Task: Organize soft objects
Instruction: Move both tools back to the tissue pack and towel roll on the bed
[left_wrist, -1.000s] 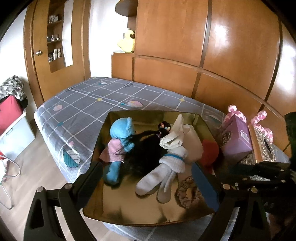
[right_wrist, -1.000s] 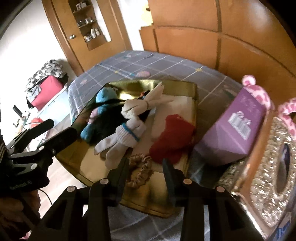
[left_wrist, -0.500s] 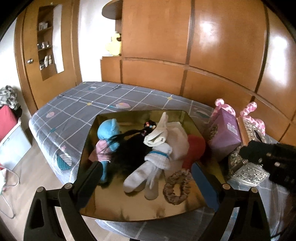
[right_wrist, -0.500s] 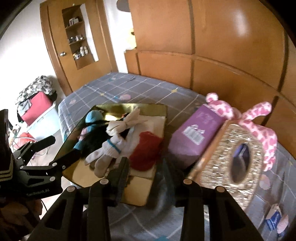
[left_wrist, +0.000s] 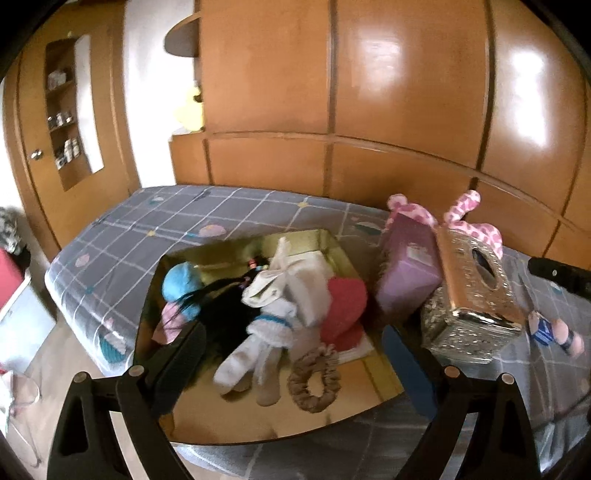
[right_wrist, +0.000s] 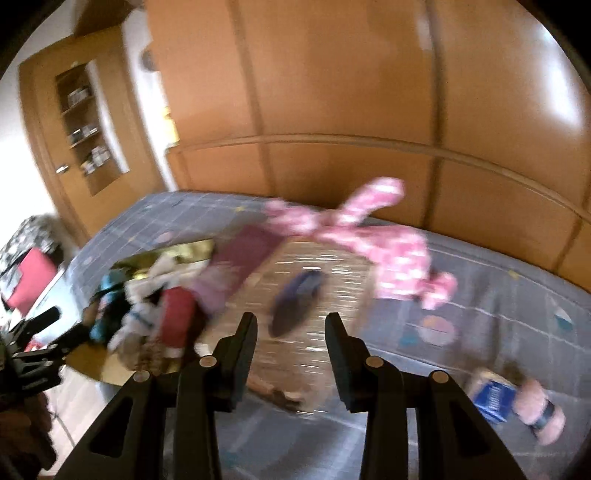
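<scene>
A gold tray (left_wrist: 365, 397) on the bed holds a blue doll (left_wrist: 181, 284), a black wig (left_wrist: 225, 314), a white plush rabbit (left_wrist: 269, 328), a red cloth (left_wrist: 343, 310) and a brown scrunchie (left_wrist: 314, 380). My left gripper (left_wrist: 291, 358) is open and empty above the tray's near edge. My right gripper (right_wrist: 290, 332) is open and empty over the glittery tissue box (right_wrist: 325, 295). A pink spotted plush (right_wrist: 384, 243) lies behind that box. A pink yarn ball with a blue label (right_wrist: 517, 402) lies at the right. The right wrist view is blurred.
A purple box (left_wrist: 406, 273) stands between the tray and the tissue box (left_wrist: 476, 295). The grey checked bed (left_wrist: 147, 229) runs along a wooden wall (left_wrist: 369, 110). A red bag (right_wrist: 29, 280) sits on the floor at left. The tray also shows in the right wrist view (right_wrist: 166, 258).
Both grippers have pulled back and swung right. The right gripper has left the tray and now hangs over the tissue box. Nothing was picked up.
</scene>
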